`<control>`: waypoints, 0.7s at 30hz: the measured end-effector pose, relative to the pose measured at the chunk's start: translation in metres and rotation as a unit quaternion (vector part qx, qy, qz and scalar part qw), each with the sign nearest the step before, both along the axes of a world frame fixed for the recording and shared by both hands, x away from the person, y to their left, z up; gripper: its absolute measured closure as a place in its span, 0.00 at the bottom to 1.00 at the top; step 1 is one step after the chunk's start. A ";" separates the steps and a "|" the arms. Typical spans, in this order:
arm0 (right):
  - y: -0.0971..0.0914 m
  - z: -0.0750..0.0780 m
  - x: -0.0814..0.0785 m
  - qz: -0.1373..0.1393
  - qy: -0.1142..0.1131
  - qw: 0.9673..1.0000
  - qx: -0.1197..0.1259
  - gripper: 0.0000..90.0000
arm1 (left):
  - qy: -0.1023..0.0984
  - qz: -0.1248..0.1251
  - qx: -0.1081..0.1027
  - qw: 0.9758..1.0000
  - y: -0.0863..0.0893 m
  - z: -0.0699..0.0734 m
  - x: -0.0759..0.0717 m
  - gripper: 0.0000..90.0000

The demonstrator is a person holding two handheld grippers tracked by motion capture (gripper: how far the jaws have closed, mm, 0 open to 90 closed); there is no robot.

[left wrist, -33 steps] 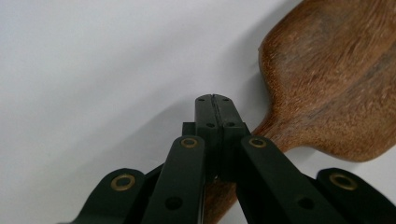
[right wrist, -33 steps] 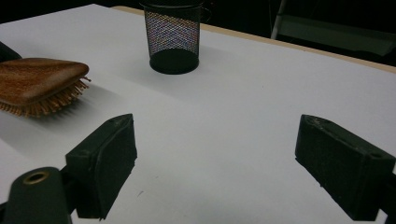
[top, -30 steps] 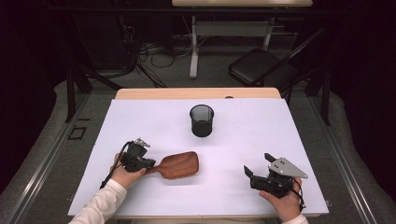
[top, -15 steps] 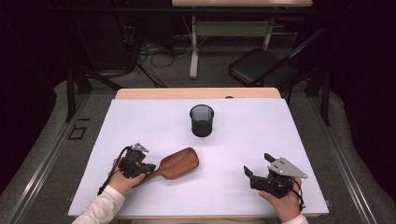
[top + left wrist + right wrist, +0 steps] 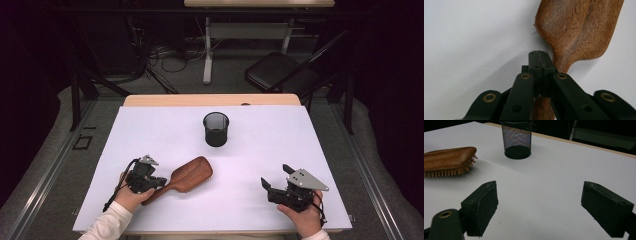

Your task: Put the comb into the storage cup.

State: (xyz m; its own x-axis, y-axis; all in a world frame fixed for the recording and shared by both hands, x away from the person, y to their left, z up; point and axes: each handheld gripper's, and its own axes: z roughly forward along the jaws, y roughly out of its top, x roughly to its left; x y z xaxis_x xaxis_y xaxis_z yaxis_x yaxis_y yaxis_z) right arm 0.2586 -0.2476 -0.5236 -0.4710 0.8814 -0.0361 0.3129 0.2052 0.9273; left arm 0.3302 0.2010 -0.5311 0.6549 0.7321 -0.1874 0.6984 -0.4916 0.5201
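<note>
A wooden hairbrush lies bristles down on the white table, its handle pointing to the near left. My left gripper is shut, and its closed jaws lie over the handle. In the left gripper view the two pads meet with nothing between them, and the brush runs on underneath and ahead. Whether the jaws touch the handle I cannot tell. At the near right my right gripper stands open and holds nothing. Its own view faces the brush and a black mesh cup.
The mesh cup stands upright at the table's middle, toward the back. Beyond the table's wooden far edge are a folding chair, cables and a second table's legs on a dark floor.
My left gripper has moved a little nearer the person. The brush handle has swung with it toward the front edge, while the brush head stays about where it was. The right gripper has not moved.
</note>
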 end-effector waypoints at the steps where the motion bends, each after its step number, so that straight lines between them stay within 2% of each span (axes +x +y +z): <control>1: 0.000 0.000 0.000 -0.001 0.000 1.000 0.000 0.15 | -0.001 0.000 0.001 1.000 0.000 0.001 0.000 1.00; 13: 0.000 0.000 0.000 0.000 0.002 1.000 0.000 0.15 | -0.023 0.000 0.011 1.000 0.005 0.015 0.001 0.88; 21: 0.000 -0.001 0.001 0.000 0.001 1.000 -0.001 0.15 | -0.028 -0.015 0.015 0.999 0.007 0.020 0.000 0.66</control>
State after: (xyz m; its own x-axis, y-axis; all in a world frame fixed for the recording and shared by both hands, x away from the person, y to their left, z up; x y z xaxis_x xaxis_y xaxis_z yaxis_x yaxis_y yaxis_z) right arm 0.2595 -0.2472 -0.5243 -0.4704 0.8816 -0.0377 0.3149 0.2076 0.9261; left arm 0.3305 0.2077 -0.5111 0.6850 0.7172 -0.1283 0.6537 -0.5272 0.5429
